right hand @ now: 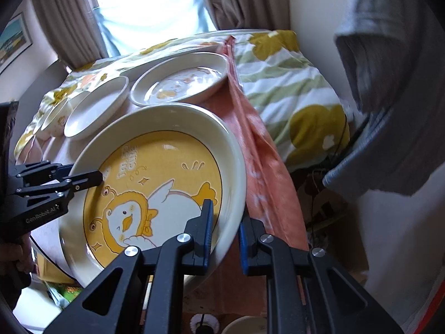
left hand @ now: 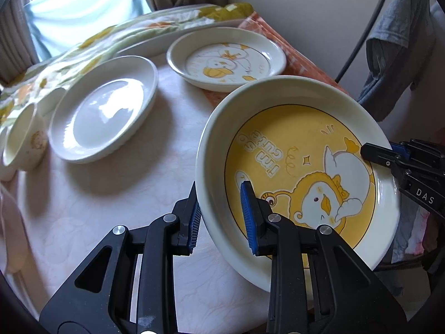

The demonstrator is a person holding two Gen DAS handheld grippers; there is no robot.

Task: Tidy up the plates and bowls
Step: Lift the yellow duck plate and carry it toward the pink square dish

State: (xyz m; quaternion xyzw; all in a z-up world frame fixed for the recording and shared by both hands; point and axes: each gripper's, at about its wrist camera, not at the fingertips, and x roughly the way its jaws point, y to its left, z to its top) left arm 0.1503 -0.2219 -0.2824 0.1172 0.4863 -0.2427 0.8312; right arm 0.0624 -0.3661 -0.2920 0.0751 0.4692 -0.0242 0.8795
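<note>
The yellow duck plate [left hand: 300, 167] is tilted above the counter [left hand: 125, 208], gripped at opposite sides of its rim. The left hand-held gripper [left hand: 222, 217] has its blue pads pinching the near rim, one pad inside the plate and one outside; the right hand-held gripper [right hand: 225, 236] clamps the opposite rim the same way. Beyond it on the counter lies a plain white plate [left hand: 103, 111], with a small bowl [left hand: 23, 144] just beside it on the left. Farther back sits a white duck plate [left hand: 226, 58], partly on an orange cloth [left hand: 292, 53], near a patterned cloth [left hand: 111, 36].
</note>
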